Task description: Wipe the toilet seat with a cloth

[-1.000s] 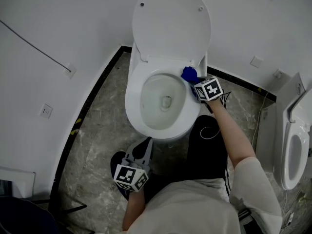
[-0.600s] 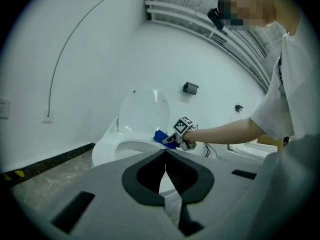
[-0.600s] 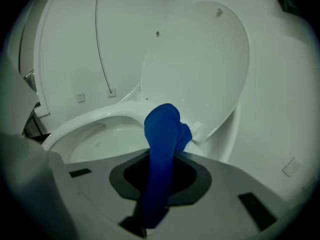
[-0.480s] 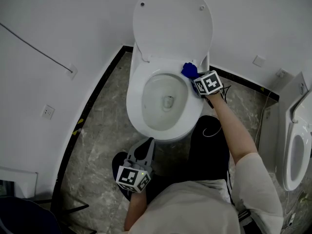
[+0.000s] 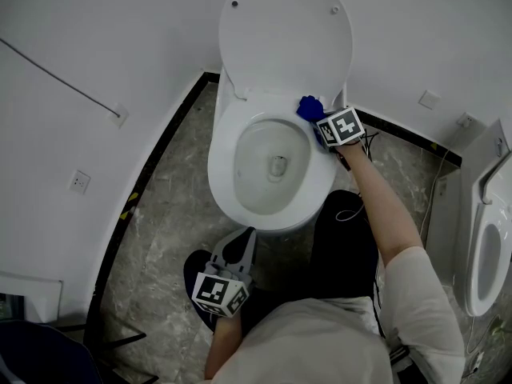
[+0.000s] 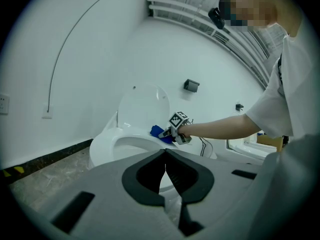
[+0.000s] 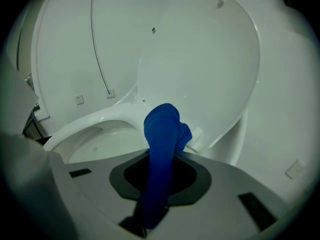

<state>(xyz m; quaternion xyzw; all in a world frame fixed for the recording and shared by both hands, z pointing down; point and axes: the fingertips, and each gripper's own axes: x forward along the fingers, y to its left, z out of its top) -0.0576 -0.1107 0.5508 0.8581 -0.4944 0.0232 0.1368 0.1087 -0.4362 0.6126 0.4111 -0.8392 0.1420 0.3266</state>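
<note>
A white toilet stands with its lid (image 5: 284,34) raised and its seat (image 5: 225,162) down. My right gripper (image 5: 322,126) is shut on a blue cloth (image 5: 310,108), which presses on the seat's back right part near the hinge. In the right gripper view the blue cloth (image 7: 161,149) runs up between the jaws and bunches at the seat's rear (image 7: 107,118). My left gripper (image 5: 241,249) hangs low in front of the bowl, shut and holding nothing. The left gripper view shows its jaws meeting, with the toilet seat (image 6: 129,140), the blue cloth (image 6: 158,132) and the right gripper (image 6: 167,136) beyond.
The grey marbled floor (image 5: 164,238) has a black skirting line along the white wall. A wall socket (image 5: 77,182) sits at the left, and a cable runs along the wall. A second white toilet (image 5: 486,246) stands at the right edge. The person's dark shoe (image 5: 194,264) rests before the bowl.
My right gripper has slid the blue cloth a little farther back along the seat's right side toward the hinge. The left gripper has stayed where it was.
</note>
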